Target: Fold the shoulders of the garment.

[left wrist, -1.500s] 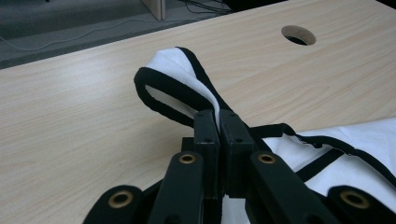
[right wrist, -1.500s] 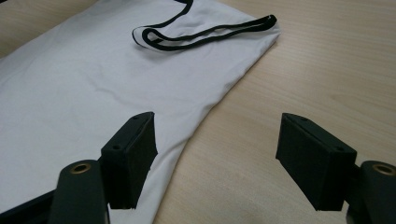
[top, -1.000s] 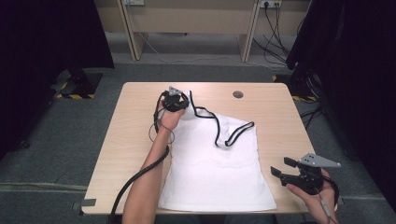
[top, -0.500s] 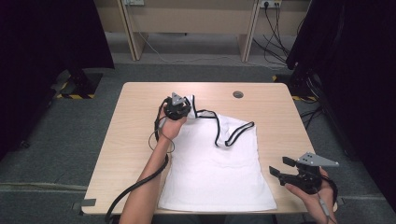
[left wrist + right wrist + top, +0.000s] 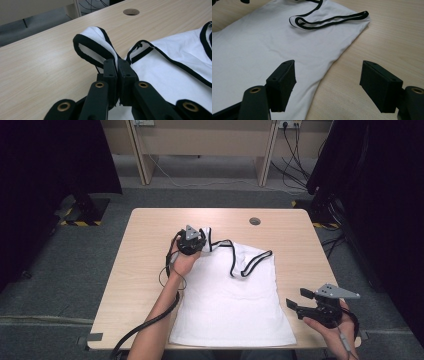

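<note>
Garment: the white tank top (image 5: 232, 300) with black trim lies flat on the desk (image 5: 145, 250), hem towards me, straps at the far end
Left hand-held gripper (image 5: 117, 65): clamped tight on the left shoulder strap (image 5: 92, 42), which loops up beyond my jaws
Right hand-held gripper (image 5: 328, 86): jaws spread wide, holding nothing, hovering just off the top's right side edge near the hem
Risk of slipping: I have a thin pinch of strap, so a sharp pull could slide it out
Risk of bunching: if I drag the strap with the far side free, the body may wrinkle or skew
Risk of a snag: the right strap (image 5: 252, 262) lies loose and could trail under a fold
</note>
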### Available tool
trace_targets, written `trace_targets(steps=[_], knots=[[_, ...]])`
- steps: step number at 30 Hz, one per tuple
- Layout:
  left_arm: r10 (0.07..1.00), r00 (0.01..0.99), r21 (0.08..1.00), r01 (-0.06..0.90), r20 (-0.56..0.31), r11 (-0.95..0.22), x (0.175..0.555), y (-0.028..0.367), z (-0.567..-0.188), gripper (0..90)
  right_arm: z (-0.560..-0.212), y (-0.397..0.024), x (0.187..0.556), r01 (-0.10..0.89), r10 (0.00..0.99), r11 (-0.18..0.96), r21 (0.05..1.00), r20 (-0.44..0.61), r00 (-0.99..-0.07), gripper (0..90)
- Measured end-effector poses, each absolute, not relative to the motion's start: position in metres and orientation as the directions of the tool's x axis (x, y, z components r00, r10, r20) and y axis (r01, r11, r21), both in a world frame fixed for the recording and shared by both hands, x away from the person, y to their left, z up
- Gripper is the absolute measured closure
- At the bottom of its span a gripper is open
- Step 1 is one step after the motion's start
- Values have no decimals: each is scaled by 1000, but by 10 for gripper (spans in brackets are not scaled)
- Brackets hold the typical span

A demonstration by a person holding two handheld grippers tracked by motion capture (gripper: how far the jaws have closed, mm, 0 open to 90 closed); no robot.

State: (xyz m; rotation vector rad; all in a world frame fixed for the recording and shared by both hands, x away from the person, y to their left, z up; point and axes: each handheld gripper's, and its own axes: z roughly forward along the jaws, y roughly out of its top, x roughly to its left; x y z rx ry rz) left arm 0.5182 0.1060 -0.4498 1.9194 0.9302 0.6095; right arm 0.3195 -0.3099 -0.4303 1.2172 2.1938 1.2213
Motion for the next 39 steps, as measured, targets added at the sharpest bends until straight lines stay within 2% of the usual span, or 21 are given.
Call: trace_targets(steps=[14, 22, 29, 35, 39], knots=[[763, 642, 860, 349, 70, -372, 504, 106, -459, 821, -431, -306, 321, 514, 810, 267, 815, 99, -578, 288], [725, 686, 857, 340, 56, -387, 485, 109, -464, 710, -431, -303, 322, 513, 807, 271, 814, 98, -583, 288], [671, 735, 846, 293, 99, -446, 466, 108, -454, 624, -430, -301, 324, 513, 805, 276, 813, 96, -586, 288], [666, 737, 845, 282, 113, -455, 480, 98, -438, 581, -429, -298, 325, 509, 801, 282, 813, 94, -592, 288], [662, 744, 826, 316, 90, -467, 500, 86, -438, 540, -430, -298, 324, 514, 799, 283, 810, 97, -594, 288]])
